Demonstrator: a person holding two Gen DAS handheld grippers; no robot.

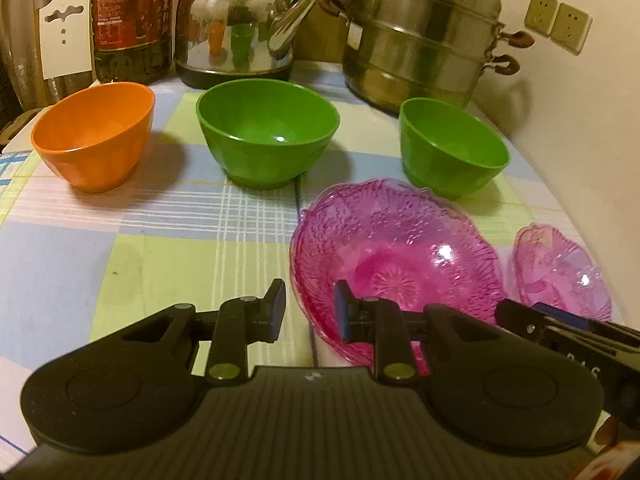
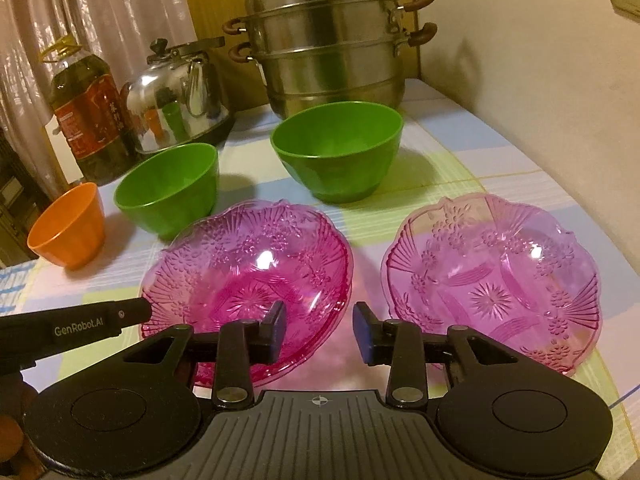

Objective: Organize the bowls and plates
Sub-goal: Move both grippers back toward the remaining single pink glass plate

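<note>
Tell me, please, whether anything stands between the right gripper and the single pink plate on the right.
Nothing visible does. The right gripper is open at the near edge, between the darker pink plates and the single pink plate. Only a strip of tablecloth shows between its fingertips and that plate's near rim.

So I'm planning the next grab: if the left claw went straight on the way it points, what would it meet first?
Most likely the near rim of the darker pink glass dish: the open left claw already straddles that edge, nothing gripped. Depth is unclear, so it might meet the checked cloth just beside it.
</note>
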